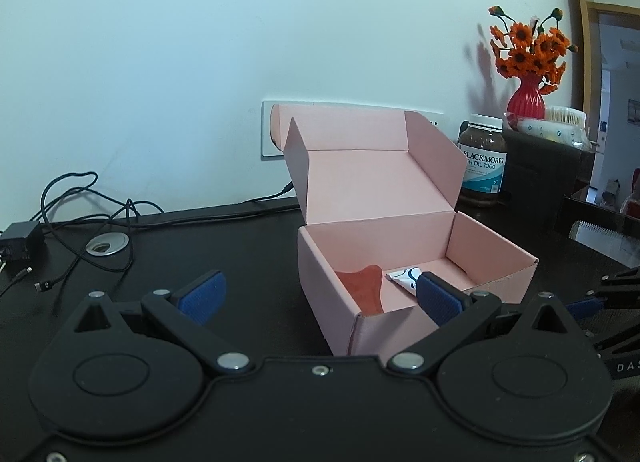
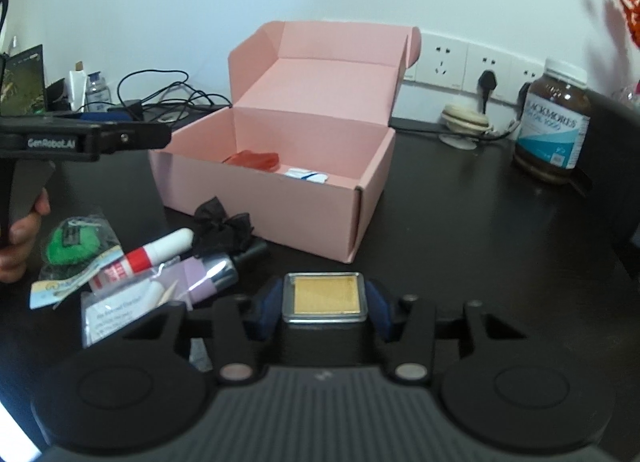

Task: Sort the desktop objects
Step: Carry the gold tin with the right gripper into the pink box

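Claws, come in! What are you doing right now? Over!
Left claw open, empty. Right claw shut on gold case. Pink box open ahead, path clear.

My left tongs are spread wide, the blue pads well apart with nothing between them. In the right wrist view they reach in level from the left edge, with my hand wrapped on the grip below. My right tongs are pinched narrow around a small square case.

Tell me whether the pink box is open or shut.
Open: the pink box has its lid folded back upright, exposing a red item and white tube inside.
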`<state>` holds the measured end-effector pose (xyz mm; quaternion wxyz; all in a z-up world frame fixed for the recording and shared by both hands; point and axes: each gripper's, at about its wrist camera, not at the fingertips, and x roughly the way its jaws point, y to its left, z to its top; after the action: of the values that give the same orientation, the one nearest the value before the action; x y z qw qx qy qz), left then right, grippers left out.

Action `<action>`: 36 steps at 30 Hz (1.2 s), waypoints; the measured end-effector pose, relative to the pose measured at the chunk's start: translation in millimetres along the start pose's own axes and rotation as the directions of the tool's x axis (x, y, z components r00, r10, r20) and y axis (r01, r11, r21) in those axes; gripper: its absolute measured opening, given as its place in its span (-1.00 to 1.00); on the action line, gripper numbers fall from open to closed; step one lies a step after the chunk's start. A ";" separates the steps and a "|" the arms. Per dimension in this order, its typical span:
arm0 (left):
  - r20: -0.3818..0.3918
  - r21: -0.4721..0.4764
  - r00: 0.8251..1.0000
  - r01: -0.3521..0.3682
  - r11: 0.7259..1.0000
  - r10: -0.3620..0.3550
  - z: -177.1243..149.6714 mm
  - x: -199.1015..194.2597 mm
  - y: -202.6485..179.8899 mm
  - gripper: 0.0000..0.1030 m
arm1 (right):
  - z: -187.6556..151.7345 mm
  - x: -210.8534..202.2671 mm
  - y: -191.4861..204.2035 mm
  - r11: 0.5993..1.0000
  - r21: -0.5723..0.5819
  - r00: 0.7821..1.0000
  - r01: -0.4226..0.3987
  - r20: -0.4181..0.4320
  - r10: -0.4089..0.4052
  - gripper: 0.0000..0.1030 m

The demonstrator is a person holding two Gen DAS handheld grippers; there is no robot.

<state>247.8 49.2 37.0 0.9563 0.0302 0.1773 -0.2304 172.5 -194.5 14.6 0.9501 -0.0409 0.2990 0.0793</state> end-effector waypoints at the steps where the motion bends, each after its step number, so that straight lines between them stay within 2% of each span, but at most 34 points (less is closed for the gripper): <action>1: 0.002 0.003 1.000 -0.002 1.000 0.002 -0.1 -0.2 -0.6 1.00 | -1.9 -1.9 2.6 1.000 -0.015 1.000 0.019 0.009 -0.019 -0.13; 7: 0.001 0.001 1.000 -0.005 1.000 0.005 -0.4 -0.7 -1.0 1.00 | -9.9 -18.7 12.0 0.993 -0.067 0.993 0.094 0.074 -0.089 -0.13; 10: -0.003 -0.016 1.000 -0.007 1.000 0.007 -0.5 0.0 1.5 1.00 | -3.8 -28.9 10.9 0.993 -0.066 0.992 0.095 0.090 -0.089 -0.13; 15: -0.026 -0.035 0.999 -0.020 0.999 0.019 0.1 3.9 4.7 1.00 | 28.7 -49.1 6.8 0.998 -0.043 0.991 0.038 0.127 -0.032 -0.13; 18: -0.022 -0.043 1.000 -0.019 0.999 0.018 0.0 3.1 6.5 1.00 | 52.8 -52.9 8.5 0.998 -0.049 0.990 0.033 0.142 -0.026 -0.13; 21: -0.012 -0.051 1.000 -0.009 0.999 0.008 0.7 0.6 9.5 1.00 | 76.1 -43.3 10.8 0.995 -0.064 0.990 0.071 0.123 -0.063 -0.13; 26: 0.028 -0.085 0.999 -0.026 0.996 0.029 5.5 -5.4 17.8 1.00 | 103.2 -15.5 13.6 0.999 -0.032 0.998 0.043 0.053 -0.041 -0.13; 31: 0.076 -0.131 0.995 -0.053 0.990 0.063 9.0 -12.1 26.3 1.00 | 114.4 21.6 23.8 0.999 -0.018 0.999 0.051 -0.009 -0.051 -0.13; 36: 0.071 -0.148 0.995 -0.066 0.987 0.077 10.5 -12.1 28.5 1.00 | 123.4 63.2 27.1 0.993 0.071 0.990 0.093 -0.110 -0.085 -0.13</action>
<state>254.0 78.4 50.4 0.9697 -0.0421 0.1560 -0.1834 288.2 -144.5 78.4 0.9361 -0.0225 0.3503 0.0233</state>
